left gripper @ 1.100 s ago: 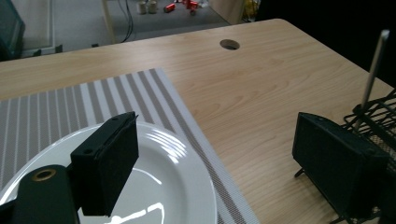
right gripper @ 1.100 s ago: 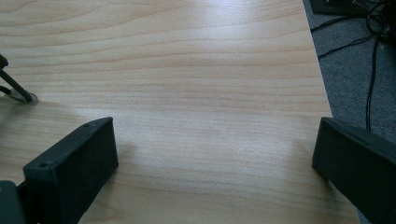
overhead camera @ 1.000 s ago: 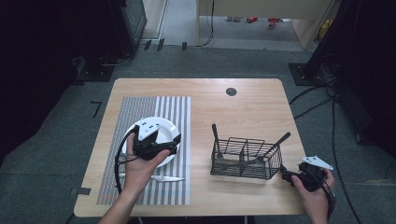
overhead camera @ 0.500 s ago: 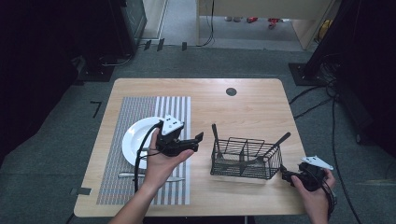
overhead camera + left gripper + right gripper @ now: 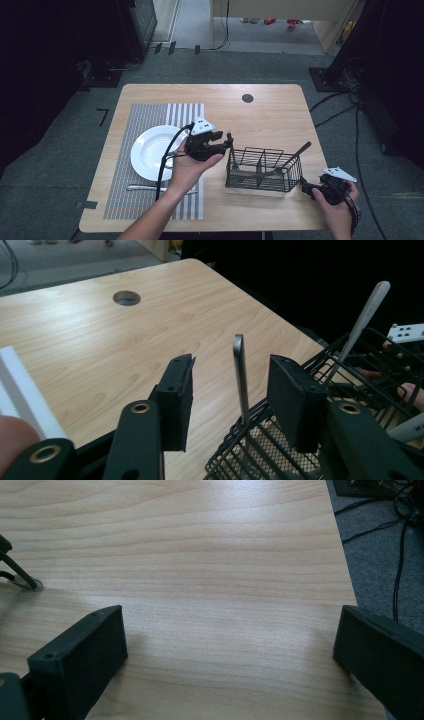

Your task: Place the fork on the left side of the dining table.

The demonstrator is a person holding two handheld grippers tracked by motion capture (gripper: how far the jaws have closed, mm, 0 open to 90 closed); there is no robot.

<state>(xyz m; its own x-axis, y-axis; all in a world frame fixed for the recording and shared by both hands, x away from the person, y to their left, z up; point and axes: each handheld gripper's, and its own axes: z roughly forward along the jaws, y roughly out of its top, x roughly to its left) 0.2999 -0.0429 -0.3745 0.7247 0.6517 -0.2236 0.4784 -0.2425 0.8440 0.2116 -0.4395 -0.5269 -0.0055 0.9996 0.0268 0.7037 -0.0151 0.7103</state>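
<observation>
Left gripper view: our left gripper [image 5: 230, 395], jaws just been closing but not yet pinching, straddles the upright silver metal utensil handle [image 5: 240, 375] at the black wire caddy's [image 5: 262, 170] left end, so we'd centre it before squeezing.

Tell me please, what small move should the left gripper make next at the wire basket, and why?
Probably close the jaws a little further. In the left gripper view, the upright utensil handle in the wire basket already stands between the left gripper's pads, which have just been closing, but gaps remain on both sides, so it is not yet gripped.
</observation>
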